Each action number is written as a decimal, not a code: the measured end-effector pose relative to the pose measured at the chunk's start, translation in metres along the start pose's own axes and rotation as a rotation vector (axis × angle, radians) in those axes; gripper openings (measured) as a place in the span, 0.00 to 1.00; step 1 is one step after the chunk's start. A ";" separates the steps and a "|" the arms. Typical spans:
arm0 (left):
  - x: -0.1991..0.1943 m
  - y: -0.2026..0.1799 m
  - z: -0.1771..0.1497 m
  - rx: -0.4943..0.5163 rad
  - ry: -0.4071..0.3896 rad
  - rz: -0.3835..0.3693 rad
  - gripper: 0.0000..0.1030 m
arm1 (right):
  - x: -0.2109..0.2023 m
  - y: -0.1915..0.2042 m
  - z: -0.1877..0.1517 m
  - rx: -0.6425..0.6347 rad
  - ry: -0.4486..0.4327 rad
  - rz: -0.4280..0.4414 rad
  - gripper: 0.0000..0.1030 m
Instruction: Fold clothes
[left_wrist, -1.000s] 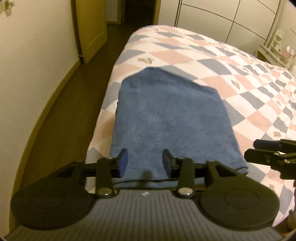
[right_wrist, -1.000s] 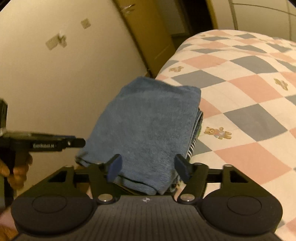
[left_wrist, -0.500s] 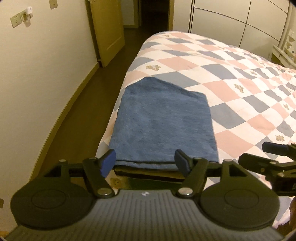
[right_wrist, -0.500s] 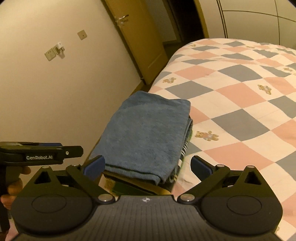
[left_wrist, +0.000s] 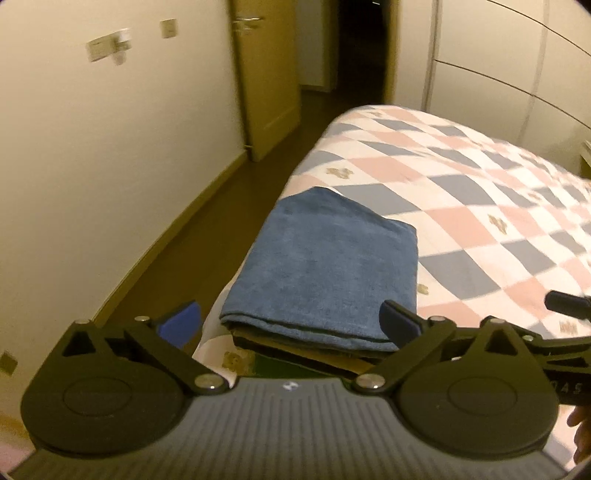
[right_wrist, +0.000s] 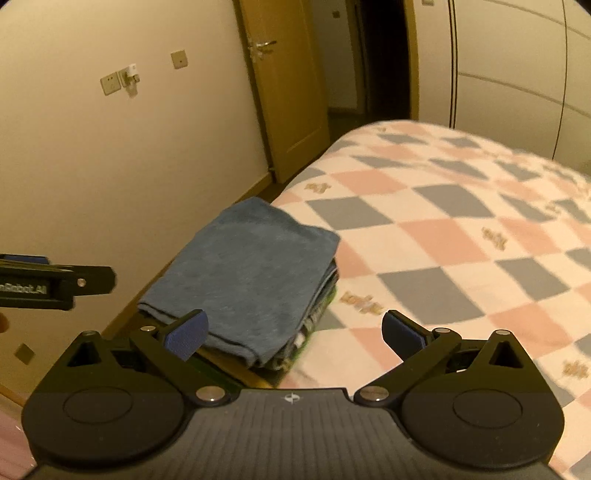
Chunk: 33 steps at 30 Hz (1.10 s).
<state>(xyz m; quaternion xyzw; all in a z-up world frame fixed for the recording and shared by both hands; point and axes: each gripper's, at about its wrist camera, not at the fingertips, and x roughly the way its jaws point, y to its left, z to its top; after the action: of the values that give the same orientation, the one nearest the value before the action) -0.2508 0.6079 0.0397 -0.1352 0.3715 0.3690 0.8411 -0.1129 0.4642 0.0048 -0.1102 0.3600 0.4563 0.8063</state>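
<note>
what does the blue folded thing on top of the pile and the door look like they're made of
Blue folded cloth: soft, matte fabric with a fuzzy nap, probably terry or fleece. Door: looks like wood or wood veneer, smooth tan satin surface with a metal lever handle.

My left claw camera above the bed corner, facing the door, my right claw camera beside it, same heading, both sharing the folded blue towel, near.
</note>
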 end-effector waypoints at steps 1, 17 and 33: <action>-0.002 -0.002 -0.002 -0.018 0.001 0.017 0.99 | -0.001 -0.002 0.000 -0.008 -0.004 0.000 1.00; -0.013 -0.012 -0.043 -0.120 0.114 0.083 0.99 | 0.003 -0.026 -0.012 0.009 0.133 0.138 1.00; 0.003 0.011 -0.039 -0.052 0.161 0.003 0.99 | 0.003 -0.003 -0.024 0.060 0.201 0.057 1.00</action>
<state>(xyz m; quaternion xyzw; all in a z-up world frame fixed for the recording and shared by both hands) -0.2780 0.5969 0.0113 -0.1857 0.4285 0.3678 0.8041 -0.1205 0.4524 -0.0149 -0.1209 0.4557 0.4547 0.7557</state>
